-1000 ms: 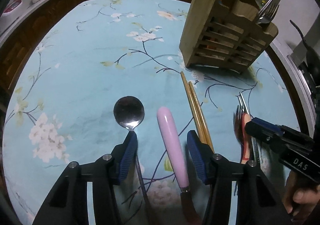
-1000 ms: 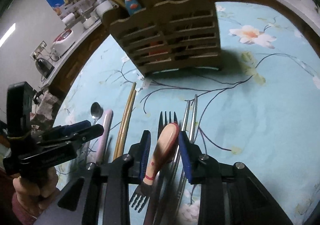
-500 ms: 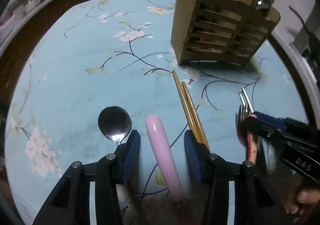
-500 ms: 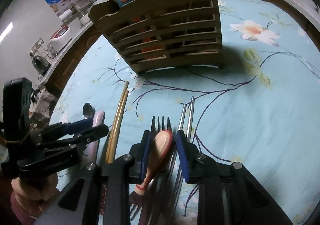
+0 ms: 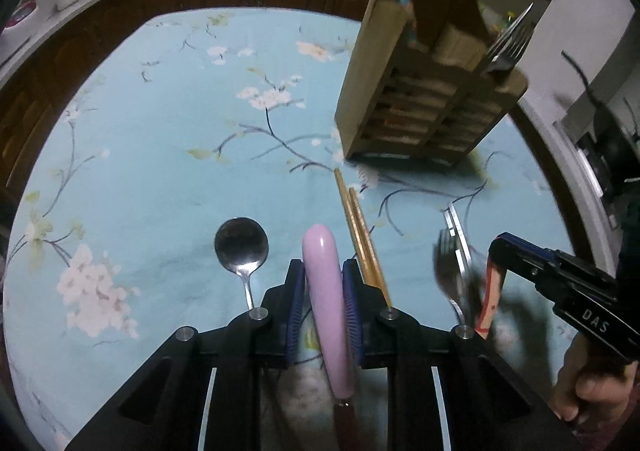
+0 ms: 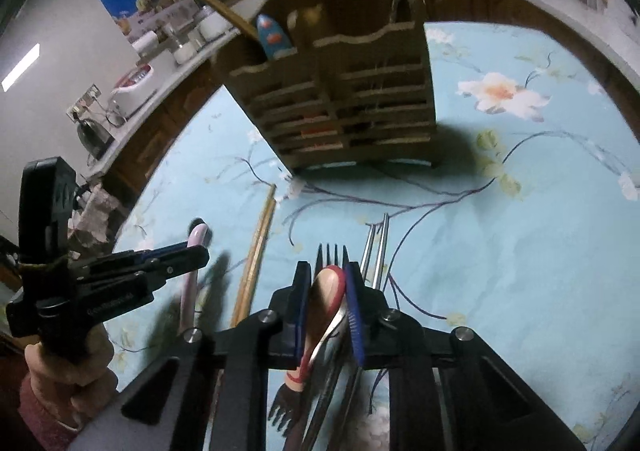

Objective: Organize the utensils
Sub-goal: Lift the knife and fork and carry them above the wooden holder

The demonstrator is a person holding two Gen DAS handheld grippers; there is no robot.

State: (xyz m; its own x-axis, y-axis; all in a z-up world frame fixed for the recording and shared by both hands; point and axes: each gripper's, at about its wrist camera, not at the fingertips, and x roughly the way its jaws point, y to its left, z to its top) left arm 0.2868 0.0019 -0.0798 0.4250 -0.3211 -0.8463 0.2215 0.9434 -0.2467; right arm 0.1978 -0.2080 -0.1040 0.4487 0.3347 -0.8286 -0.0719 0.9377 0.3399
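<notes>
My left gripper (image 5: pixel 323 271) is closing, and its blue pads (image 5: pixel 295 291) press both sides of a pink-handled utensil (image 5: pixel 320 251) that points away from me. A steel spoon (image 5: pixel 241 247) lies left of it and gold chopsticks (image 5: pixel 360 227) lie right. My right gripper (image 6: pixel 326 271) is closing too, its pads against a beige, red-rimmed handle (image 6: pixel 326 291) whose dark tines show below. A metal fork (image 6: pixel 332 251) lies under that handle, with silver chopsticks (image 6: pixel 378 243) beside it. Behind stands the wooden utensil holder (image 6: pixel 344 99) with several utensils in it.
A round table under a light-blue floral cloth (image 5: pixel 160 155) carries everything. A person's hand (image 6: pixel 68 367) holds the left gripper (image 6: pixel 196 251). The right gripper (image 5: pixel 500 251) reaches in from the right. A counter with jars and appliances (image 6: pixel 132 91) runs behind the table.
Both pairs of jaws have narrowed. The left pads went from wide apart to touching the pink handle. The right pads drew in against the beige handle.
</notes>
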